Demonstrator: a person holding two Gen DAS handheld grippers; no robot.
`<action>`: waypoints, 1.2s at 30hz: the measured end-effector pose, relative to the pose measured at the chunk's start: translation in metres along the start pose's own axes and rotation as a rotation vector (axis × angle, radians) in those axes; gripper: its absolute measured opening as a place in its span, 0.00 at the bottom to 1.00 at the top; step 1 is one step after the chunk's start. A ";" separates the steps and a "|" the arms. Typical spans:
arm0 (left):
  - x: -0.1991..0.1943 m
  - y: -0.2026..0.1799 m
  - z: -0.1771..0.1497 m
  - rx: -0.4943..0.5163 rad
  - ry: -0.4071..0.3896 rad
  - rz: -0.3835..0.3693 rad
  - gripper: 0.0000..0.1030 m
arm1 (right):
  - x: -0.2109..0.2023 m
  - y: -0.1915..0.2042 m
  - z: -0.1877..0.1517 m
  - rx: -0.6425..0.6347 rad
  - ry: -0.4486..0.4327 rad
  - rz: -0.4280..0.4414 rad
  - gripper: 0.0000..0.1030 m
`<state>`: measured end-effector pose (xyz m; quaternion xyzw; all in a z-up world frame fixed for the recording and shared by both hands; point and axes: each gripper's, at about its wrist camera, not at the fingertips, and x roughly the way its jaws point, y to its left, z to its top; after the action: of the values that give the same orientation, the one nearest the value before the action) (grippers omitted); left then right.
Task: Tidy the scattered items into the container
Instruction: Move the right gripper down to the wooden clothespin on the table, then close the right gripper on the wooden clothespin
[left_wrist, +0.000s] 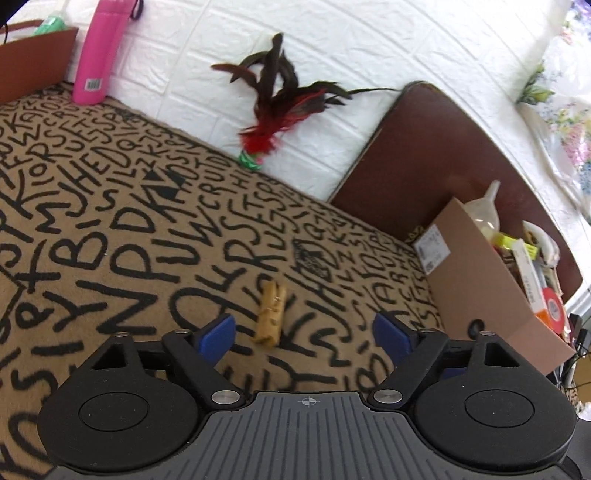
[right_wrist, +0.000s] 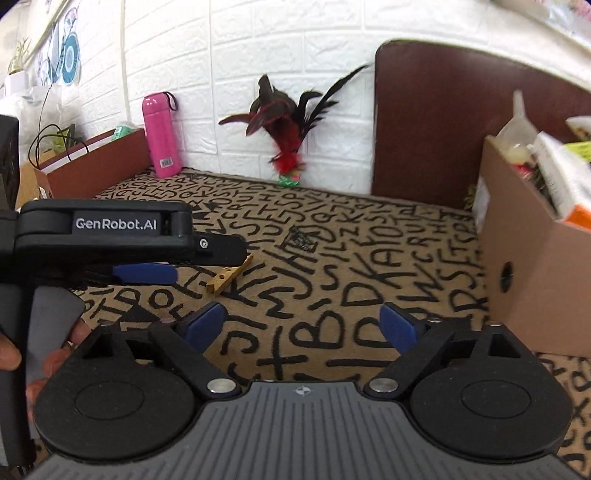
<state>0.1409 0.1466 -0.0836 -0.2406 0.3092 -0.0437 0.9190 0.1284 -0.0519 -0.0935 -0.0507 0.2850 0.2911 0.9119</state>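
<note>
A small wooden clothespin (left_wrist: 270, 316) lies on the letter-patterned cloth (left_wrist: 110, 206), just ahead of my open, empty left gripper (left_wrist: 306, 334). In the right wrist view the clothespin (right_wrist: 229, 275) sits right beside the left gripper's blue fingers (right_wrist: 147, 273). A cardboard box (left_wrist: 491, 280) holding several items stands to the right; it also shows in the right wrist view (right_wrist: 532, 258). A red and black feather shuttlecock (left_wrist: 275, 110) leans on the white wall, also in the right wrist view (right_wrist: 288, 144). My right gripper (right_wrist: 303, 325) is open and empty above the cloth.
A pink bottle (left_wrist: 101, 51) stands by the wall at the back left, next to a brown paper bag (left_wrist: 35, 59). A dark brown board (left_wrist: 443, 155) stands behind the box. The bottle also shows in the right wrist view (right_wrist: 161, 134).
</note>
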 end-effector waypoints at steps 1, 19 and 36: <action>0.004 0.002 0.002 0.003 0.012 -0.003 0.79 | 0.005 0.002 0.001 0.004 0.011 0.011 0.82; 0.049 0.022 0.025 0.068 0.143 -0.053 0.42 | 0.077 0.044 0.013 -0.044 0.082 0.113 0.47; 0.030 -0.002 -0.009 -0.017 0.190 -0.083 0.26 | 0.051 0.031 -0.003 -0.046 0.089 0.058 0.13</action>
<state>0.1599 0.1343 -0.1049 -0.2557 0.3852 -0.1016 0.8809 0.1435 -0.0012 -0.1221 -0.0761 0.3200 0.3215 0.8880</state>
